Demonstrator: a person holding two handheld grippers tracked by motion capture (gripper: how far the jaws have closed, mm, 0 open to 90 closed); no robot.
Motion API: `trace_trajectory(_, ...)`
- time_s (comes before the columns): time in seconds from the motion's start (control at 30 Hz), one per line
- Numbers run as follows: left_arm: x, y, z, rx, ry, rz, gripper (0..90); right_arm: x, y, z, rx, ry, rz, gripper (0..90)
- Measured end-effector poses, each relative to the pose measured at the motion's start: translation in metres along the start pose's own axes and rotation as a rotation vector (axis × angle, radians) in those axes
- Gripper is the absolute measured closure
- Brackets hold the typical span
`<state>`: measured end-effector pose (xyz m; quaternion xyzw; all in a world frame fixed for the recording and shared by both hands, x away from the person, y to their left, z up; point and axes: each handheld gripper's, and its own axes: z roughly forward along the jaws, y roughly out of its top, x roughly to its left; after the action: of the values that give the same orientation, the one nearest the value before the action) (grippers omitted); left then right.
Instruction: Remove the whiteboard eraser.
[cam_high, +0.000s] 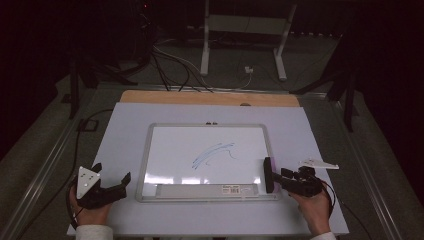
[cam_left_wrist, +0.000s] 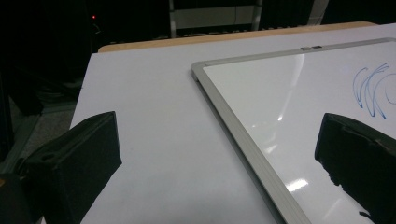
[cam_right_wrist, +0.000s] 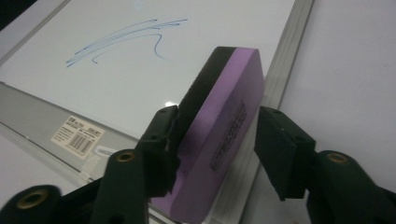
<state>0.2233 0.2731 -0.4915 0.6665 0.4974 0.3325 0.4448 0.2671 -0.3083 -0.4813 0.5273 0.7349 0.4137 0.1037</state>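
Observation:
A whiteboard with a silver frame (cam_high: 145, 165) lies flat in the middle of the table, with blue marker scribbles (cam_high: 215, 152) on it. My right gripper (cam_high: 280, 179) sits at the board's lower right corner, shut on a purple eraser (cam_high: 268, 175) with a black felt face. In the right gripper view the eraser (cam_right_wrist: 229, 93) stands on edge between the jaws of my right gripper (cam_right_wrist: 217, 135), over the frame (cam_right_wrist: 280, 70), short of the scribbles (cam_right_wrist: 126, 37). My left gripper (cam_high: 112, 172) rests open on the table left of the board. Its jaws straddle the frame (cam_left_wrist: 233, 126).
The board's grey bottom tray (cam_high: 207, 190) carries a barcode sticker. A small white flat piece (cam_high: 318, 163) lies on the white table cover (cam_high: 125, 130) right of the board. Behind the table's wooden back edge (cam_high: 210, 97) are cables and white stand legs (cam_high: 205, 55) on the floor.

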Motion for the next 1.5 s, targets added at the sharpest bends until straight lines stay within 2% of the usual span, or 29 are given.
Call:
trace_trajectory(0.07, 0.0, 0.0, 0.0, 0.0, 0.001, 0.003, 1.1, 0.0, 0.0, 0.001, 0.004, 0.007, 0.011, 50.4)
trace_trajectory(0.23, -0.001, 0.0, 0.001, 0.004, 0.001, 0.007, 1.1, 0.002, 0.001, 0.005, 0.013, 0.015, 0.028, 44.4)
trace_trajectory(0.4, -0.001, 0.0, 0.0, 0.0, 0.005, 0.008, 1.1, 0.009, 0.003, 0.015, 0.035, 0.038, 0.013, 38.4)
trace_trajectory(0.6, 0.0, 0.0, 0.0, 0.0, 0.006, 0.009, 1.1, 0.013, 0.003, 0.023, 0.067, 0.053, 0.039, 33.3)
trace_trajectory(0.73, 0.0, 0.0, 0.0, -0.003, 0.006, 0.008, 1.1, 0.015, 0.001, 0.028, 0.1, 0.047, 0.03, 34.6)
trace_trajectory(0.83, -0.001, 0.0, 0.0, -0.001, 0.008, 0.009, 1.1, 0.015, -0.001, 0.03, 0.113, 0.052, 0.033, 40.1)
trace_trajectory(0.93, -0.001, 0.0, 0.0, 0.0, 0.007, 0.01, 1.1, 0.016, 0.0, 0.03, 0.113, 0.043, 0.033, 40.8)
trace_trajectory(1.07, -0.001, 0.0, 0.0, -0.001, 0.008, 0.01, 1.1, 0.017, 0.001, 0.027, 0.087, 0.028, 0.037, 41.0)
trace_trajectory(1.5, -0.001, 0.0, 0.0, 0.0, 0.008, 0.013, 1.1, 0.023, 0.011, 0.02, 0.041, 0.028, 0.008, 41.0)
